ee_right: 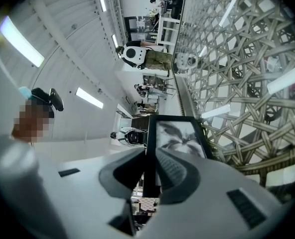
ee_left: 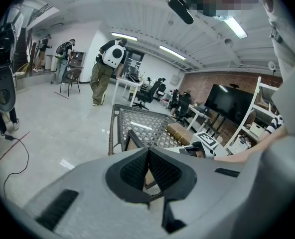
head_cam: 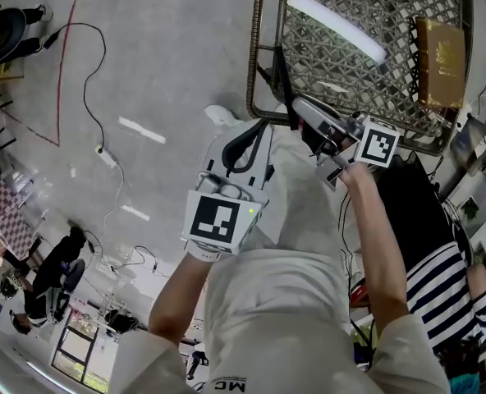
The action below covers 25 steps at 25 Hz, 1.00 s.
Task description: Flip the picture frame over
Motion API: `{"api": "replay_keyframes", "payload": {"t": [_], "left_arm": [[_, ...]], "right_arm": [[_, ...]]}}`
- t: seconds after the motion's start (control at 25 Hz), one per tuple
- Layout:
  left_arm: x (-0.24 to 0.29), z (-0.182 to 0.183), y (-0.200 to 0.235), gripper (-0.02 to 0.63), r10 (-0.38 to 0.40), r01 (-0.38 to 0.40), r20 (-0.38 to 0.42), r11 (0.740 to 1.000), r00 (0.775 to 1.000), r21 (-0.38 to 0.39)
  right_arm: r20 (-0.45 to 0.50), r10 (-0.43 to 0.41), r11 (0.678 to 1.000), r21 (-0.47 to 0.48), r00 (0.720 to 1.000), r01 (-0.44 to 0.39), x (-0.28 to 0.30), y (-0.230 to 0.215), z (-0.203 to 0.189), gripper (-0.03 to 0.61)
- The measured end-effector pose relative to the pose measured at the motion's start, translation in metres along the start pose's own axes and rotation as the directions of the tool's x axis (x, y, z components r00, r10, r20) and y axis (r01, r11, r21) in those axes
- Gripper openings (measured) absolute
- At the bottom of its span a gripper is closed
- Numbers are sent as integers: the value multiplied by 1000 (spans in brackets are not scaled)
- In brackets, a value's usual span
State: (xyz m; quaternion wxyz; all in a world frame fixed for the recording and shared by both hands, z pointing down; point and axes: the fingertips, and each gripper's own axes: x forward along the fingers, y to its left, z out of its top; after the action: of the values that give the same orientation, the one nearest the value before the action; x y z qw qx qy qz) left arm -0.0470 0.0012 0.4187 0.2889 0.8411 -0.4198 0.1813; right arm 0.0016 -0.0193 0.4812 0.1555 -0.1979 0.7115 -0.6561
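Note:
The black picture frame with a grey leaf print stands on edge in the right gripper view, and my right gripper is shut on its side bar. In the head view the frame shows edge-on as a dark bar above the near left corner of the wicker table, with my right gripper at it. My left gripper is just left of it. In the left gripper view its jaws meet at the tips; the frame's black edge and brown back lie right behind them, contact unclear.
A brown book lies at the table's far right. On the grey floor a black cable runs at the left. A person in a striped top is close on my right. More people stand far off.

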Motion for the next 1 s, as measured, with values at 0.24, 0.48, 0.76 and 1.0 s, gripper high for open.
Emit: {"api": "replay_keyframes", "payload": {"t": [0.24,0.48,0.76,1.0], "left_arm": [[4,5,-5,25,-13,13,-1,1000,1000,-16],[7,1,-7,25,-24,25,-7,999,1000,23],[15,1,-13,25,-42,42,-19,999,999,20],[19,0,-18,25,-51,51,-39,998,998,20]], "right_arm": [[9,-23,999,-38,1000,24,-11,-3,8,78],[30,-27,999,-42,999,29,-22,-4,16,78],[60,-38,997,-57,997,41,-37,-7,28,60],[85,-79,994,-74,993,86,-51,-16,36,48]]}}
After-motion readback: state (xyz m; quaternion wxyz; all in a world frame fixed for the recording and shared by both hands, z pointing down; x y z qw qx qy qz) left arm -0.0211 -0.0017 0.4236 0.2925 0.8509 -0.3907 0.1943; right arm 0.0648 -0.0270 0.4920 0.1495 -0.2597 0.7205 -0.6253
